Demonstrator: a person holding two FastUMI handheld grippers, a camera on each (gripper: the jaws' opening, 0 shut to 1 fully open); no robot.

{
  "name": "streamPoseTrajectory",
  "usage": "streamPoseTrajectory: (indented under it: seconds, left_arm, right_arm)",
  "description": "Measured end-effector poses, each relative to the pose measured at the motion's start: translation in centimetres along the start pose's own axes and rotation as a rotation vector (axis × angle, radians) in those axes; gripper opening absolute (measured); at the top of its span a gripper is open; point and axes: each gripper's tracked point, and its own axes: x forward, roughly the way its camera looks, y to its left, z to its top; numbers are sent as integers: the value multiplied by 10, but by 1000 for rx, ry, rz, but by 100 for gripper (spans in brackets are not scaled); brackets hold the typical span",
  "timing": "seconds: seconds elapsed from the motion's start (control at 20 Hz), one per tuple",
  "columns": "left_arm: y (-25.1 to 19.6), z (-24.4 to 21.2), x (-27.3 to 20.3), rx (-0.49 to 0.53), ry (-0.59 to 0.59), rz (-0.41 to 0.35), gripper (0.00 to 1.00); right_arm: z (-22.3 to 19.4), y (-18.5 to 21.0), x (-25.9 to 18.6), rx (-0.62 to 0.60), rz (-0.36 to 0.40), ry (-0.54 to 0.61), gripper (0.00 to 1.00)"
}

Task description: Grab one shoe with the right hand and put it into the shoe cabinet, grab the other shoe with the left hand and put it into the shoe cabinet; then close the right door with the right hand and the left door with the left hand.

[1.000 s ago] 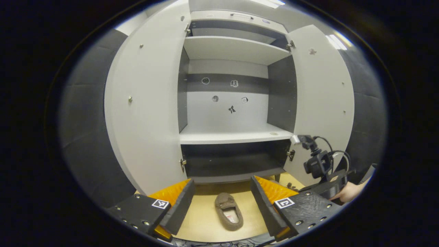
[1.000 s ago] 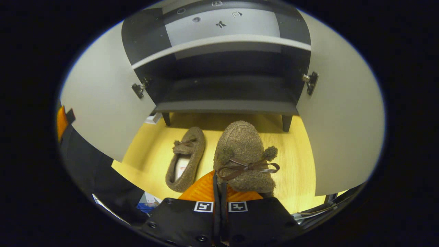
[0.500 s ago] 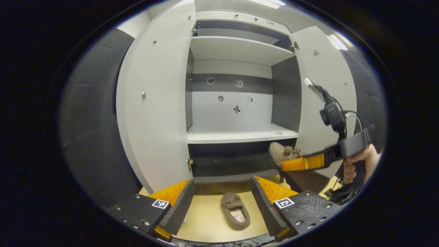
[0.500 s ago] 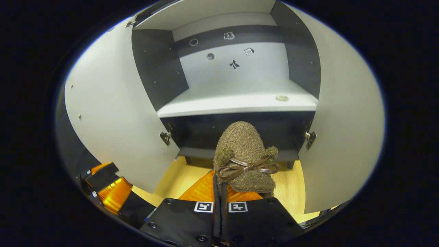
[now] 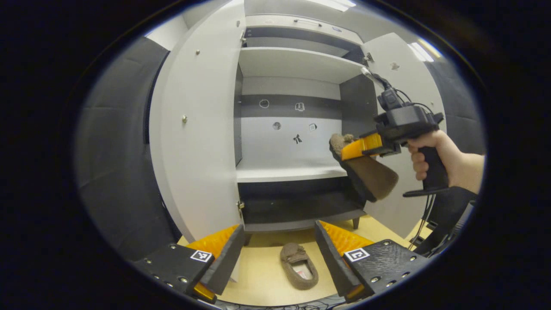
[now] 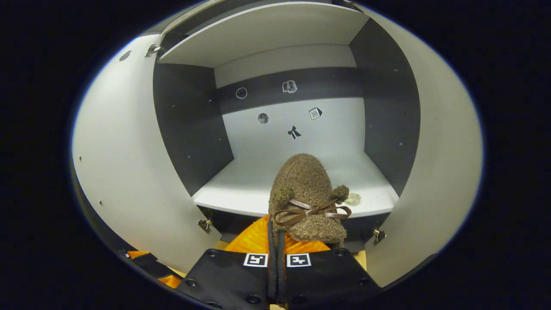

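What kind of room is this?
Probably a recording booth set up like a home hallway: a grey shoe cabinet with its doors open, a fuzzy slipper on the wooden floor, and dark padded walls behind.

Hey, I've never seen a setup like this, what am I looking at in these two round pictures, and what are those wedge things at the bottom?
No robot here: a person holds a hand-held two-finger gripper in each hand, and a fisheye camera rides on each one. The wedges at the bottom are that gripper's own fingers.

In the left gripper view, the left gripper is open and holds nothing. Below it a brown slipper lies on the yellow floor, in front of a shoe cabinet with both doors open. Farther off, a hand holds the right gripper up at the cabinet.

In the right gripper view, the right gripper is shut on the other slipper, level with the middle shelf.
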Motion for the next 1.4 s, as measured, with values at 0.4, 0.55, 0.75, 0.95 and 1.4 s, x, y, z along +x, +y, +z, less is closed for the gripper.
streamPoseTrajectory:
  seconds: [0.4,0.55,0.75,0.95,1.4]
  left_arm:
    - [17,3,-5,-11,-11,64,95]
    - [25,0,-8,-19,-1,92,95]
    - [28,-1,-8,-25,5,115,94]
    - [28,-4,-8,-29,16,122,95]
    - [30,-9,-10,-15,37,152,95]
  right_arm:
    - [82,-32,64,-65,-67,-115,2]
    - [96,-48,95,-114,-104,-136,1]
    - [85,-66,132,-113,-156,-88,2]
    - [79,-71,161,-93,-166,-73,3]
    - [52,-46,176,45,-55,104,54]
